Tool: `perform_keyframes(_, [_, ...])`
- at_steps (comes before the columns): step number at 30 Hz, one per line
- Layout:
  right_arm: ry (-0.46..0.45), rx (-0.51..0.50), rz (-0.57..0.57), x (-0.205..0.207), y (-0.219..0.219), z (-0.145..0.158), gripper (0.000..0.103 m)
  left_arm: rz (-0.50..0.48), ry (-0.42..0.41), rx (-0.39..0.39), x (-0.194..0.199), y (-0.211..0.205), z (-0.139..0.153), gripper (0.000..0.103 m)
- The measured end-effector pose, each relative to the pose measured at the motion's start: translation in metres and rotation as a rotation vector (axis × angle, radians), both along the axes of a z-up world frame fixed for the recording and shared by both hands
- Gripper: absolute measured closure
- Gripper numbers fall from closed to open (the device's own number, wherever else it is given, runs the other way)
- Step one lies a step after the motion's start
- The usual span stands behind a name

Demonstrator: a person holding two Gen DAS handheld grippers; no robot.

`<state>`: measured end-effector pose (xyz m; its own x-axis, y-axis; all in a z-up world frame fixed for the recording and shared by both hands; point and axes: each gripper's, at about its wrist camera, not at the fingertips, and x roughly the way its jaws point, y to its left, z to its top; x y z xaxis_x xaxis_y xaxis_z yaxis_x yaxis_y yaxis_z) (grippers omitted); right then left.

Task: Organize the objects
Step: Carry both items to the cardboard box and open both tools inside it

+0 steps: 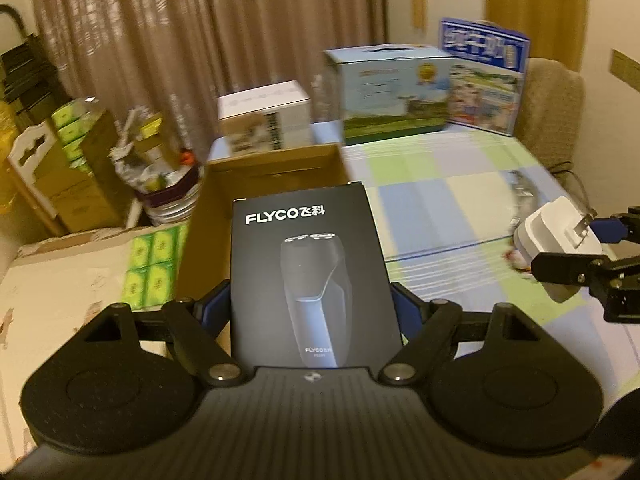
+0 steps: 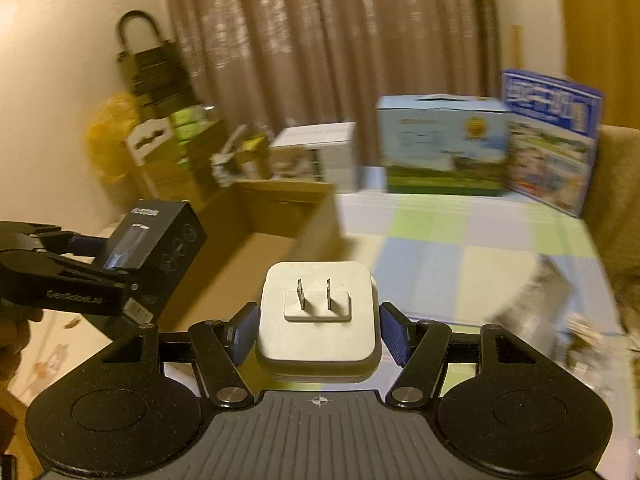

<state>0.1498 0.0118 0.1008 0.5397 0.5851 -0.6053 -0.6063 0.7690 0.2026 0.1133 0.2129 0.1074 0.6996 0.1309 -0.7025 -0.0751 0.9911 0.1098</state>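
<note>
Left gripper (image 1: 311,304) jaws clamp a black rectangular FLYCO shaver box (image 1: 310,272) above the open brown cardboard box (image 1: 276,168); right gripper (image 2: 318,330) jaws clamp a white square plug adapter (image 2: 318,316) beside that cardboard box.

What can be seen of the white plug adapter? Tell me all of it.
The white plug adapter is a squarish block with rounded corners, apparently matte plastic. Two flat metal prongs stand on a raised plate, facing the right wrist camera. The right gripper holds it in the air, blue pads pressing its two sides, above the checked tablecloth and beside the open cardboard box. In the left wrist view it appears tilted.
</note>
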Motion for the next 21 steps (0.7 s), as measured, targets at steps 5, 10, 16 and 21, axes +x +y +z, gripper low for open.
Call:
perform_keyframes(5, [0.004, -0.017, 0.081, 0.014, 0.052, -0.011, 0.042, 0.040, 0.021, -0.013, 0.010, 0.043, -0.009, 0.025])
perform_keyframes(10, [0.013, -0.033, 0.116, 0.023, 0.089, -0.022, 0.042, 0.034, 0.039, -0.018, 0.026, 0.065, -0.021, 0.025])
perform_keyframes(16, [0.021, -0.066, 0.129, 0.030, 0.112, -0.037, 0.042, 0.018, 0.054, -0.032, 0.042, 0.079, -0.034, 0.024])
perform_keyframes(21, [0.023, -0.083, 0.126, 0.035, 0.120, -0.048, 0.042, 0.010, 0.064, -0.047, 0.052, 0.086, -0.048, 0.024])
